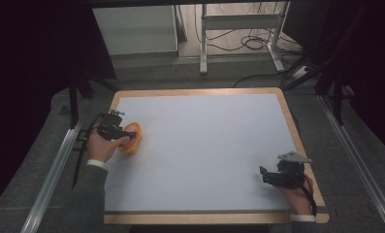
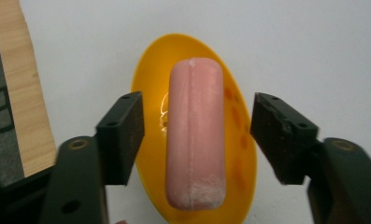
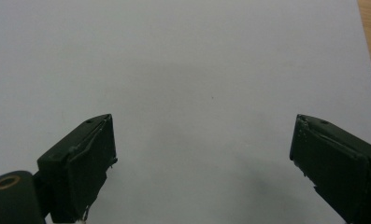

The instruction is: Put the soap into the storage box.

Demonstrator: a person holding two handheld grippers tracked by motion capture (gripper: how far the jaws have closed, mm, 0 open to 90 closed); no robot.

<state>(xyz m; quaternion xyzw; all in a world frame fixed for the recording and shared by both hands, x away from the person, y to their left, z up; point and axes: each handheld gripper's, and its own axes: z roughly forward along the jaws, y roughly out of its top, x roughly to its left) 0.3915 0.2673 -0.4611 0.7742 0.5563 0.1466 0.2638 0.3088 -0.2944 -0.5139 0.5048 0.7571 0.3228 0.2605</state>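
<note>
A yellow-orange bowl (image 1: 132, 138) sits near the table's left edge, and in the left gripper view a pink sausage (image 2: 195, 135) lies lengthwise in that bowl (image 2: 148, 79). My left gripper (image 2: 197, 126) is open, its jaws standing either side of the sausage without touching it. From above, the left gripper (image 1: 124, 134) hovers right over the bowl. My right gripper (image 1: 264, 174) rests near the table's front right corner, and its own view shows the right gripper (image 3: 202, 154) wide open over bare white table with nothing between the jaws.
The white tabletop (image 1: 204, 145) has a wooden border (image 1: 200, 91). Metal rails (image 1: 49, 179) run along both sides. A desk frame and cables (image 1: 248, 41) stand on the floor beyond the far edge.
</note>
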